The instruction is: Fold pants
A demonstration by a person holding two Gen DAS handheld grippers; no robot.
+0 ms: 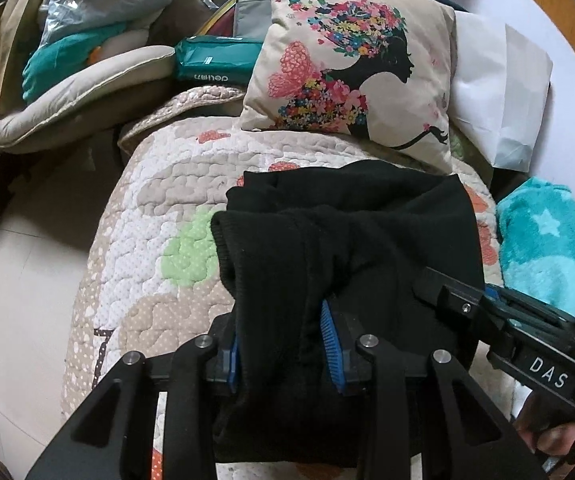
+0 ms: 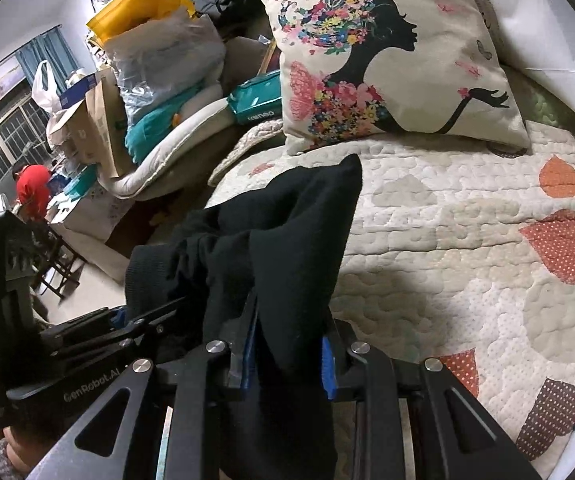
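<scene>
At the far left a heap of bags (image 1: 87, 20) sits on a cushion (image 1: 71, 92) beside the bed, well apart from the work. Next comes the quilt (image 1: 147, 208), and over its near part hang the pants (image 1: 347, 232), black, thick and knitted-looking, bunched into several layers and lifted off the bed at the near end. The left gripper (image 1: 283, 344) has a fat wad of that cloth between its blue pads (image 1: 329, 344), the jaws set narrow and pressing on it. In the right wrist view the right gripper (image 2: 287, 356) pinches another bundle of the same cloth in the same way, a peak of fabric standing up above its pads (image 2: 326, 364), and the left tool shows at its side, the two near each other. Behind the pants a printed pillow (image 1: 351, 60) leans at the head of the bed, touching the quilt, with white paper (image 1: 499, 92) behind it; at the far right lies a teal blanket (image 1: 539, 240), just beside the pants' edge. The cloth looks soft, limp and light, with a grippy knit that should not slide out of the pads, though the layers may shift against each other and sag between the two holds. Judged from the bunching, cleaner holds would be at the two outer corners of one edge, waistband or cuffs, so the cloth hangs flat before it is laid down and doubled over.
</scene>
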